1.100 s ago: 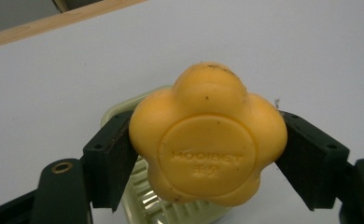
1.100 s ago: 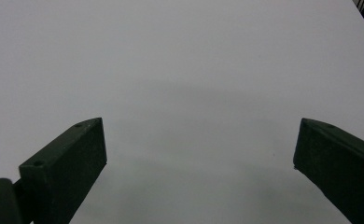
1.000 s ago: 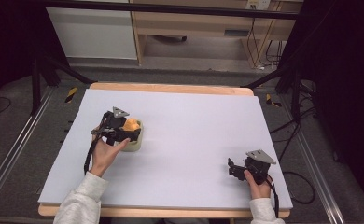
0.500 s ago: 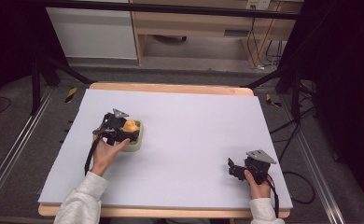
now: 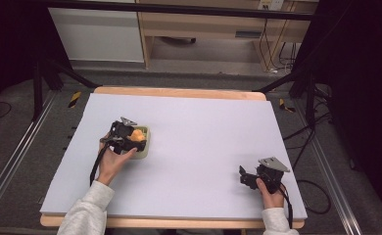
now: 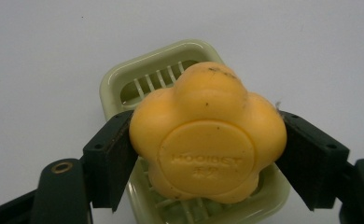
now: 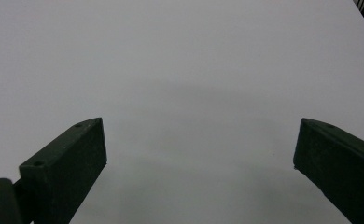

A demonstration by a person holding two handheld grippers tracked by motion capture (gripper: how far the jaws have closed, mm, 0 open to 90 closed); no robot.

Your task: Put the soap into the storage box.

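The left gripper (image 6: pixel 208 154) pinches the orange soap (image 6: pixel 207 133) between its jaws, and the green soap dish (image 6: pixel 124 79) lies directly under it, while the right gripper (image 7: pixel 201 154) stands spread and empty, well apart.

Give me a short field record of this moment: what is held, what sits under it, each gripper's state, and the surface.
held item: orange flower-shaped soap bar, embossed lettering on its face
under it: pale green slatted soap dish; contact between soap and dish cannot be told
left gripper: jaws shut on the soap's two sides
right gripper: jaws open, nothing between them, near the table's front right
surface: white table top
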